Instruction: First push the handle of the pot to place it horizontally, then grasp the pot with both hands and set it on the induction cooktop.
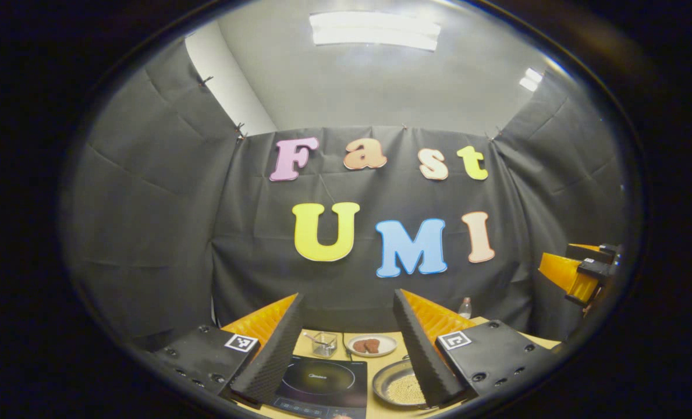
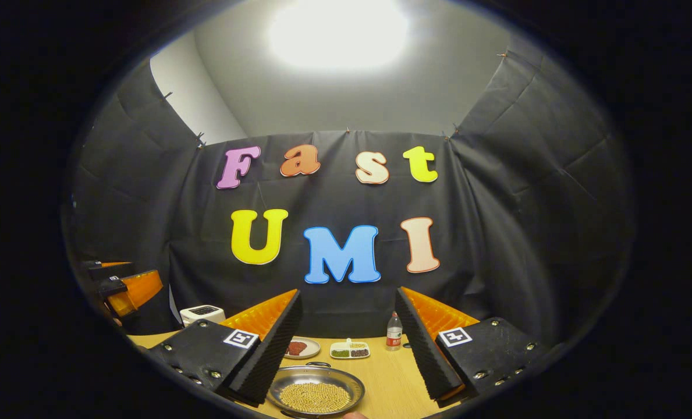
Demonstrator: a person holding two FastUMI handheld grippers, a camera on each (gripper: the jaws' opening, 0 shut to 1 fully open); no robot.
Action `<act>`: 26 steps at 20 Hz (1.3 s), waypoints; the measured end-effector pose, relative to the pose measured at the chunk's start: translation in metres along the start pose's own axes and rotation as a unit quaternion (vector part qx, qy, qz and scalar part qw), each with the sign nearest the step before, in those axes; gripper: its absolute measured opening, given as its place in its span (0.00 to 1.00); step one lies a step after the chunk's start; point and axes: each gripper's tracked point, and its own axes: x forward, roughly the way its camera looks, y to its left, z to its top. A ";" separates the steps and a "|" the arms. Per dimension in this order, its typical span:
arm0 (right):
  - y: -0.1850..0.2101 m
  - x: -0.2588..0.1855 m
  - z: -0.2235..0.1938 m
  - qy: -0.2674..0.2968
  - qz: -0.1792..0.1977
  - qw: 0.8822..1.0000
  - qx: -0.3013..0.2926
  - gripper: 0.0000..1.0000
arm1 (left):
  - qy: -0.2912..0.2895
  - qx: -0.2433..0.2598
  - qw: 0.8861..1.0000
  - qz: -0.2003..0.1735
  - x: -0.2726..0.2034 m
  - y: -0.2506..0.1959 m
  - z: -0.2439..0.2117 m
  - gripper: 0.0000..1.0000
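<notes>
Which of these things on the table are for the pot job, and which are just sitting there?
For the job:
pot full of yellow beans
induction cooktop
left gripper and right gripper, jaws apart, holding nothing

Just lying about:
round plate with brown food
glass cup
divided dish of beans
small bottle
white appliance

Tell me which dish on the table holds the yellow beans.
The big round metal pot nearest the tongs. The small plate behind holds something reddish-brown, and the divided dish holds green and dark portions.

Shiny metal pot (image 2: 315, 389), glossy glass cooktop (image 1: 322, 381), matt wooden table (image 2: 392, 378).
</notes>
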 end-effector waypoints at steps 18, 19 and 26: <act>0.105 0.015 -0.055 0.072 0.067 0.995 -0.013 0.66 | 0.002 -0.010 1.000 0.014 0.010 0.086 -0.017 0.99; 0.106 0.018 -0.060 0.077 0.063 0.995 -0.010 0.51 | 0.002 -0.008 1.000 0.017 0.010 0.094 -0.018 0.99; 0.159 0.018 -0.108 0.144 0.133 0.981 0.013 0.02 | 0.004 0.004 0.999 0.052 0.007 0.130 -0.026 0.96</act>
